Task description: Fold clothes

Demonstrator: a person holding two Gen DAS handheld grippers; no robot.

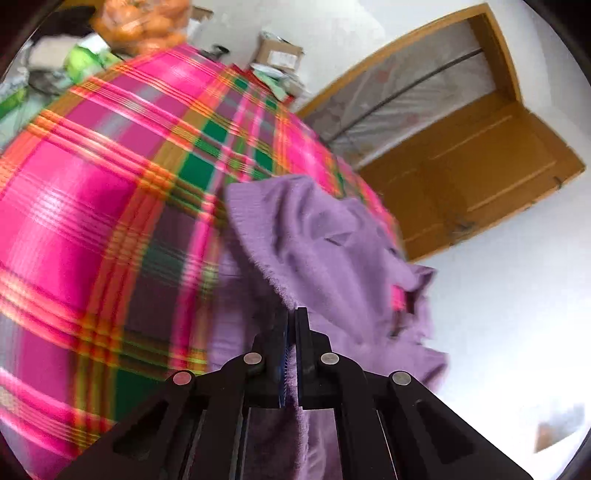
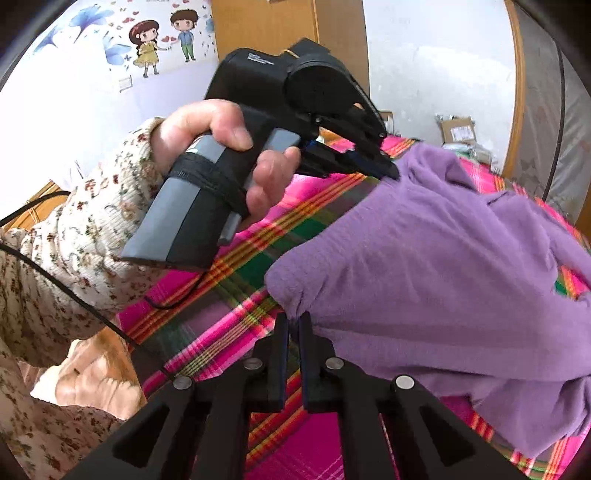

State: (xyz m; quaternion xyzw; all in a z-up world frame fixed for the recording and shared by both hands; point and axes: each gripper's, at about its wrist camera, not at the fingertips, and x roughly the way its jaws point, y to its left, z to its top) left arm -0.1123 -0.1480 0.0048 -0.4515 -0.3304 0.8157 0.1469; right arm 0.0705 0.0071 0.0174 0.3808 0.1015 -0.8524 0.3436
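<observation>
A fuzzy purple garment [image 1: 325, 251] hangs lifted above a bed covered by a pink, green and orange plaid sheet [image 1: 92, 206]. My left gripper [image 1: 293, 314] is shut on one edge of it, with cloth pinched between the jaws. In the right wrist view the same purple garment [image 2: 424, 266] stretches between both tools. My right gripper [image 2: 293, 319] is shut on a bunched corner of it. The left gripper [image 2: 389, 170] shows there too, held by a hand [image 2: 218, 136] in a floral sleeve, biting the far edge of the cloth.
A wooden door [image 1: 476, 173] and white wall stand beyond the bed. Cardboard boxes [image 1: 280, 55] and a bag of oranges [image 1: 144, 26] sit at the bed's far end. A black cable [image 2: 66, 291] trails across the plaid sheet [image 2: 229, 280]. Cartoon wall stickers [image 2: 162, 40] are behind.
</observation>
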